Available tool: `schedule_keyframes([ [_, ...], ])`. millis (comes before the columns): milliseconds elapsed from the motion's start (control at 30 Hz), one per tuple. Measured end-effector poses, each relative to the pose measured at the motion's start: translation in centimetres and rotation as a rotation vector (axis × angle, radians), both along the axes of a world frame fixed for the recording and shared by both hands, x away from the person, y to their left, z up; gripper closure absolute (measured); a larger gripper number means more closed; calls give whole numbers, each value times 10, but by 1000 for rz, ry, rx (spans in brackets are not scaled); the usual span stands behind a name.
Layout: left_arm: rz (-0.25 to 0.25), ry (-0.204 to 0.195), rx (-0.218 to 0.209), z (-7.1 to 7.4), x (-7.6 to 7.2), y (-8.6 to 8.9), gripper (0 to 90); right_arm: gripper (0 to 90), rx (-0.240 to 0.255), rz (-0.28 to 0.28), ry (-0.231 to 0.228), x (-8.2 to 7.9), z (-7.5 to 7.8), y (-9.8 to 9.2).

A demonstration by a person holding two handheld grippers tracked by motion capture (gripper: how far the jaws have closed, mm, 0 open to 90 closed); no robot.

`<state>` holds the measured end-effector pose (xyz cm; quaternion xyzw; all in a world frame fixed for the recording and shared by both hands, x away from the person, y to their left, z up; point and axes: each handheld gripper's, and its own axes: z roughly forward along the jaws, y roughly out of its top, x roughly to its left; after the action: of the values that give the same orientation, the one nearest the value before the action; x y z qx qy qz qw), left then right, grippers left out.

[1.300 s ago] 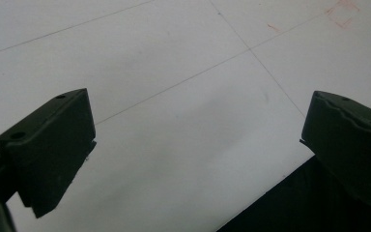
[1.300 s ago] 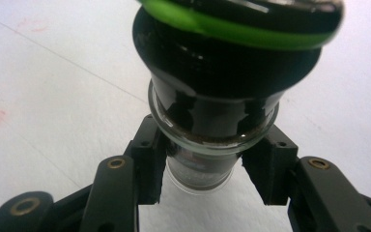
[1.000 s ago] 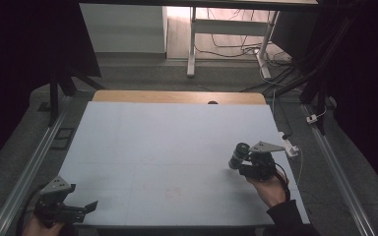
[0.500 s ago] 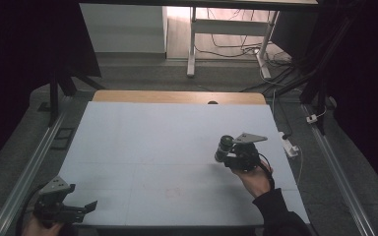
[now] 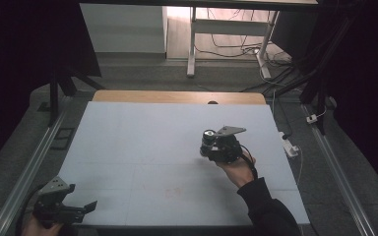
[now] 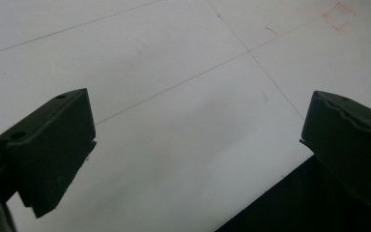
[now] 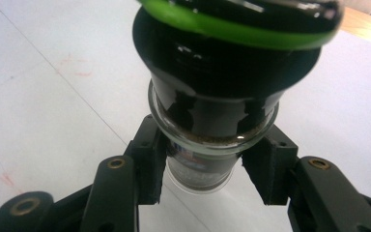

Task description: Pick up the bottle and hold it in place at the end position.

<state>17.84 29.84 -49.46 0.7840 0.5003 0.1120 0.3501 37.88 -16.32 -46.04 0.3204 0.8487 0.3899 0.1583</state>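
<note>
Small glass jar (image 7: 207, 145) with black cap and green ring, dark contents, clamped in the right gripper (image 7: 203, 169) above the white table (image 5: 142, 137), right of centre, left gripper (image 6: 193, 145) wide open, holding nothing, at the table's near left corner.

My right gripper (image 5: 210, 147) is clamped, held mid-table; my left gripper (image 5: 81, 209) rests wide apart at the near corner.

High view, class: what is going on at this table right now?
A person holds a hand-held gripper in each hand. The right hand-held gripper is shut on a glass jar with a black, green-ringed top, over the middle of the white table. The left hand-held gripper waits open at the table's near left corner, holding nothing.
</note>
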Motion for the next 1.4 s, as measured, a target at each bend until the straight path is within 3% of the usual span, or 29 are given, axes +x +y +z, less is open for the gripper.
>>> schedule_keyframes([
  [433,-2,-2,-5,0,0,1,0,527,-15,51,3,20,-7,47],
  [733,-6,-4,-6,0,0,1,0,527,-19,54,2,35,-14,70],
  [1000,-4,-6,-7,0,-1,1,0,527,-40,53,8,46,-28,78],
  [1400,-11,-9,-5,0,-1,1,0,527,-59,62,17,47,-40,81],
])
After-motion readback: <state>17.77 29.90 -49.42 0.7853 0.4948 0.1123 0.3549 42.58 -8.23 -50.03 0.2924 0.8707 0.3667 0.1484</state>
